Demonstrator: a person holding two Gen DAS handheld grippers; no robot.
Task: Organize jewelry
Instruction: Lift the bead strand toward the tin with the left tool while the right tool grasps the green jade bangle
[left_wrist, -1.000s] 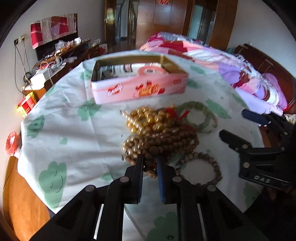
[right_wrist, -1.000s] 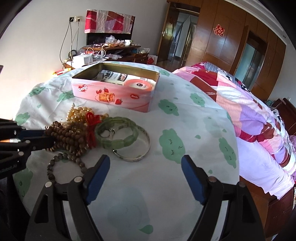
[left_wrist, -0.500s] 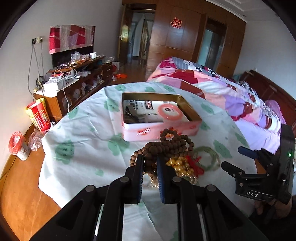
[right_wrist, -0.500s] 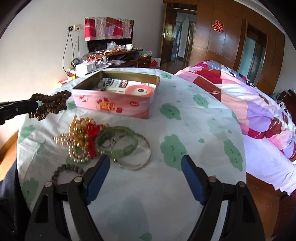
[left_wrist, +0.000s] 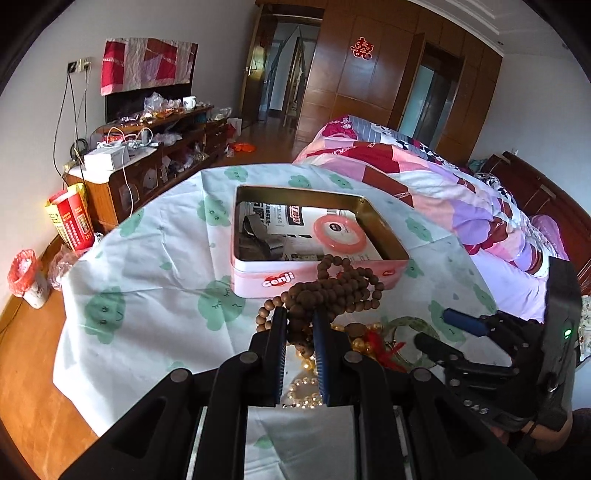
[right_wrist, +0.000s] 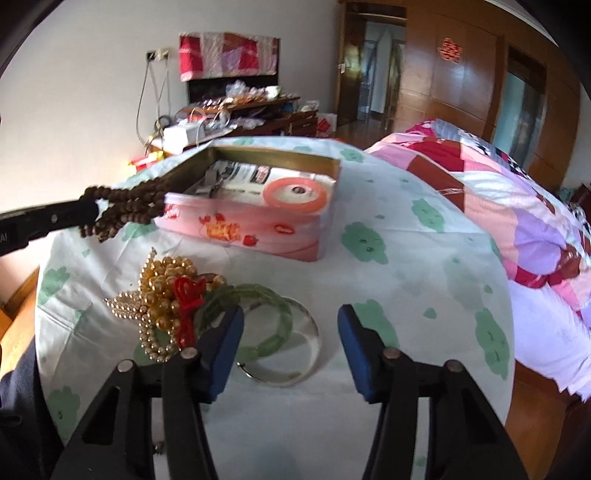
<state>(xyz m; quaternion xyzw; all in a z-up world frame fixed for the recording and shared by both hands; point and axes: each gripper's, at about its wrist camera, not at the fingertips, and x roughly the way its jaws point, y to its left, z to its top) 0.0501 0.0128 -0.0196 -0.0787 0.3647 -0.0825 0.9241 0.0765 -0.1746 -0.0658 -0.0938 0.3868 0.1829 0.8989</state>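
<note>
one round table (left_wrist: 155, 258) under a white cloth with green cloud prints fills both views, and one pink tin box (left_wrist: 258, 280) sits open on its far half, a pink tape roll (right_wrist: 295, 194) and printed papers inside. only the left wrist view shows the bin with a red bag on the floor at far left (left_wrist: 26, 273), and only it shows the right gripper (left_wrist: 439, 330) from outside, over the table's right edge, a green light lit on its body. only the right wrist view shows the jewelry pile whole: one gold bead strand (right_wrist: 166, 284) with a red tassel, one small pearl strand (right_wrist: 125, 306) beside it, one green bangle (right_wrist: 273, 325) and one thin silver bangle (right_wrist: 306, 354) lying partly under it. the left gripper (left_wrist: 300, 325) has its jaws drawn close on one brown wooden bead string (left_wrist: 328, 291), lifted clear of the cloth just near of the tin's near wall; in the right wrist view the same string (right_wrist: 125, 210) hangs at the tin's left corner. the right gripper (right_wrist: 291, 332) has its two blue-padded fingers (right_wrist: 351, 343) spread wide with nothing between them, low over the two bangles.
</note>
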